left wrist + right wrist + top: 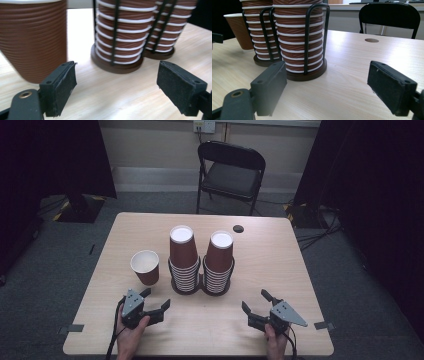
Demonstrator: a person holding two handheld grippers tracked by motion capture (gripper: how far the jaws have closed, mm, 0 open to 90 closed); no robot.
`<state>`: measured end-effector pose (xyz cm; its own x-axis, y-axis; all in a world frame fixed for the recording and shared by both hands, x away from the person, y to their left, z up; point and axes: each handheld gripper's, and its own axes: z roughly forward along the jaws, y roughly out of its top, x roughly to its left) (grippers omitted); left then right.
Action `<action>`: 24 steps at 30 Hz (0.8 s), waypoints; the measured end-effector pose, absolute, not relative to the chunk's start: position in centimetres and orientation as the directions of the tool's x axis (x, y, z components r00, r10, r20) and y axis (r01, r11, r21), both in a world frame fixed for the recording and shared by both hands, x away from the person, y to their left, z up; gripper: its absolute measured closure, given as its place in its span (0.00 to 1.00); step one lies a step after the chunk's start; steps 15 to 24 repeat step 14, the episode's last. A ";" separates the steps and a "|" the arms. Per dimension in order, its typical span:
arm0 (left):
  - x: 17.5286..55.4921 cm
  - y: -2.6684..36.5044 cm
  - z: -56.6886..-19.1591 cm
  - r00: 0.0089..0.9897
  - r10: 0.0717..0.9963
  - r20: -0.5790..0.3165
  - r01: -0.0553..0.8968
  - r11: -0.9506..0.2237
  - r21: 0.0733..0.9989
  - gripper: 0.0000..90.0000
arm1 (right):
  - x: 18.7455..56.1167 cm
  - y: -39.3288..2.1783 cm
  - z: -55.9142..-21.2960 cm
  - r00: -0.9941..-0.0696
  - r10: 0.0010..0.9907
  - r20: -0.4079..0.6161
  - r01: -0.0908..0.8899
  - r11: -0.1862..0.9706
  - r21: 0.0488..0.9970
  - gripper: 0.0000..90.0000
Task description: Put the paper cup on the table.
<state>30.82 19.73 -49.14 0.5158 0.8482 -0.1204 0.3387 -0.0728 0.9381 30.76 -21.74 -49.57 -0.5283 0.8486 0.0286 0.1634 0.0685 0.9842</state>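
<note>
While both stacks (201,265) stand racked, single cup (145,267) beside, left gripper (156,300) and right gripper (256,301) gape (empty).

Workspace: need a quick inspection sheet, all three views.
Surface: light wood table, one grommet hole near the far edge.
Job's things: two cup stacks in black wire holders, side by side; single cup upright, apart to their left.
Clutter: nothing seen.
Grippers: left claw and right claw open, empty, near the front edge.
Cables: floor cables right of the table.
Surroundings: black folding chair, dark curtains.
</note>
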 end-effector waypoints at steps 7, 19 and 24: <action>29.6 17.7 -49.6 0.533 0.840 -0.099 0.291 -0.073 0.954 0.17 | 30.8 -21.8 -49.6 -0.529 0.848 0.032 0.162 0.064 0.985 0.17; 29.0 17.8 -49.6 0.516 0.852 -0.086 0.249 -0.053 0.967 0.17 | 31.3 -21.3 -49.4 -0.500 0.866 0.024 0.224 0.102 0.969 0.18; 29.0 17.8 -49.6 0.516 0.852 -0.086 0.249 -0.053 0.967 0.17 | 31.3 -21.3 -49.4 -0.500 0.866 0.024 0.224 0.102 0.969 0.18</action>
